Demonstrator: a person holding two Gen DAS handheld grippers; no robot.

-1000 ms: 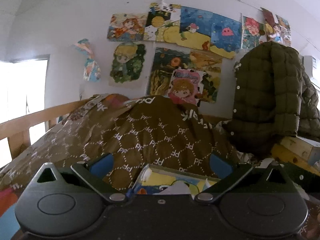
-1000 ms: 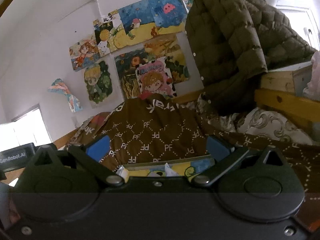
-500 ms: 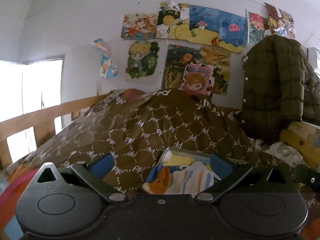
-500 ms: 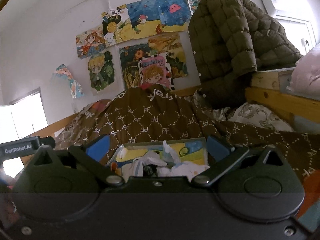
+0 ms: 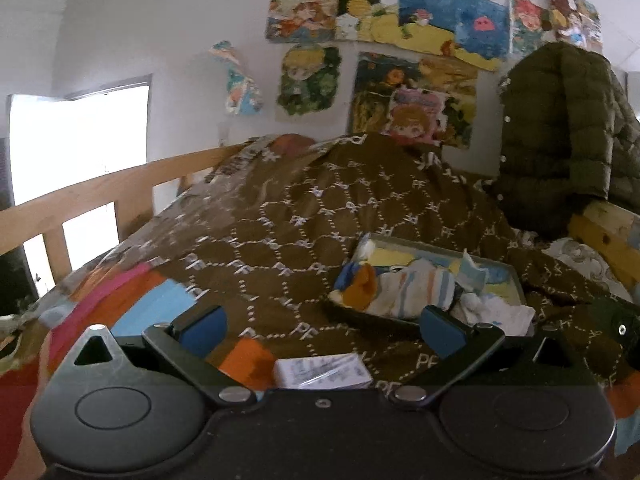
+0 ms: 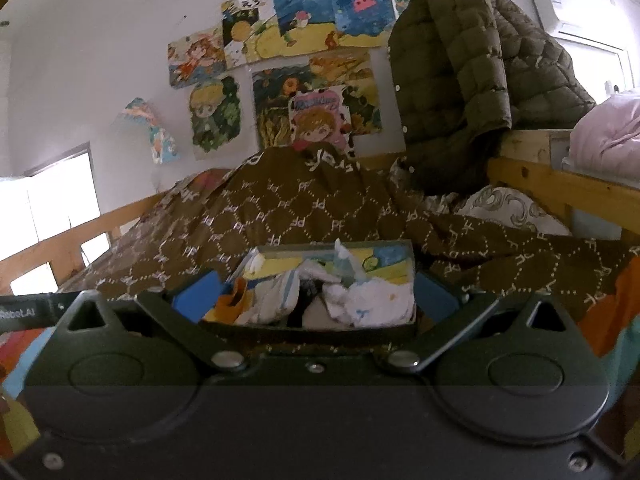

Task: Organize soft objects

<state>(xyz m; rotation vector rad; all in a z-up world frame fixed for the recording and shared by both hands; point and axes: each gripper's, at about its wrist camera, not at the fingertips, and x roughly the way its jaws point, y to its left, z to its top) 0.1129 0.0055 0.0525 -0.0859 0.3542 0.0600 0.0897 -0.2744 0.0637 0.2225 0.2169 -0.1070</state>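
One shallow tray (image 5: 505, 272) with a colourful printed lining sits on a brown quilt (image 5: 304, 216) patterned with white hexagons, and it holds a loose heap of soft pieces: one orange and blue sock (image 5: 360, 286), one white cloth with pastel stripes (image 5: 416, 290), one pale blue piece standing up (image 5: 472, 272), and one crumpled white cloth (image 5: 500, 312) spilling over the near right edge; how many more lie underneath cannot be told. The left gripper (image 5: 322, 326) hovers over the quilt, near the tray's left side, its two blue pads (image 5: 202, 328) spread wide apart with nothing between them. One small white printed packet (image 5: 322, 370) lies just below it. The right gripper (image 6: 316, 296) faces the tray (image 6: 320, 330) head-on, its two blue pads (image 6: 196, 294) also wide apart, framing the tray's near corners without visibly touching the cloths. One olive quilted jacket (image 6: 472, 76) hangs over a wooden rail (image 6: 560, 184) at the right, and roughly nine cartoon posters (image 6: 320, 12) cover the white wall behind.
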